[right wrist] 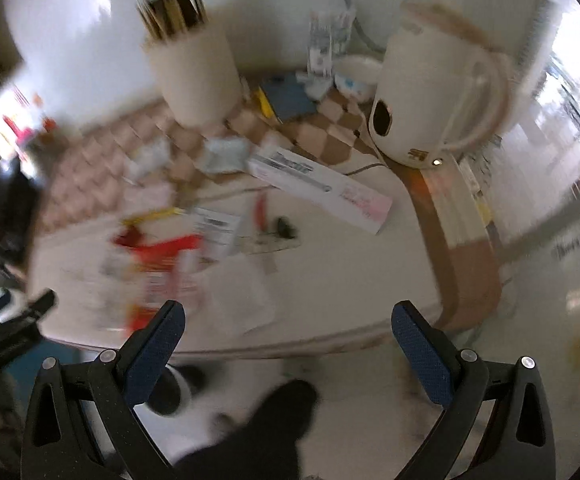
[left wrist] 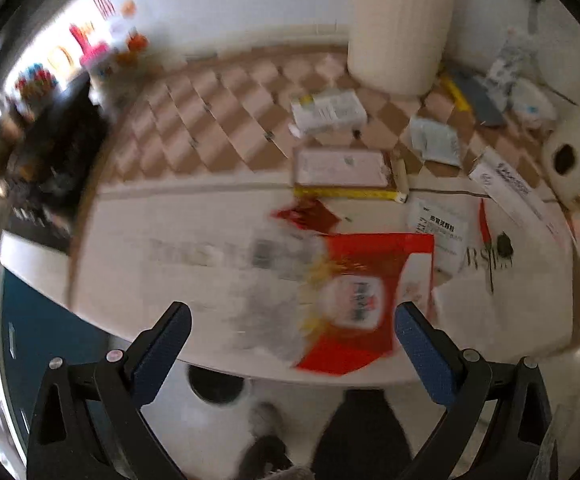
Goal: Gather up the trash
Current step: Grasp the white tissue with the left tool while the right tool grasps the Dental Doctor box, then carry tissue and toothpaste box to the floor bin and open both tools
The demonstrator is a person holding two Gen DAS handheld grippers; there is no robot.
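A big red snack wrapper [left wrist: 364, 288] lies near the table's front edge, beside a crumpled clear plastic bag [left wrist: 268, 312]. My left gripper [left wrist: 293, 322] hangs open just above and in front of them, holding nothing. A small red wrapper [left wrist: 305, 216] and a white printed sachet [left wrist: 438, 226] lie further back. In the right wrist view the red wrapper [right wrist: 162, 256] appears blurred at the left. My right gripper [right wrist: 288, 326] is open and empty over the table's front edge. A long white carton [right wrist: 318, 188] lies mid-table.
A cream chopstick holder [left wrist: 400, 36] and a cream electric kettle [right wrist: 430, 96] stand at the back on a checkered mat [left wrist: 210, 120]. Small boxes and packets [left wrist: 330, 112] litter the mat. A yellow tape measure [left wrist: 346, 193] lies across it. A person's dark trouser leg [right wrist: 266, 432] shows below the table.
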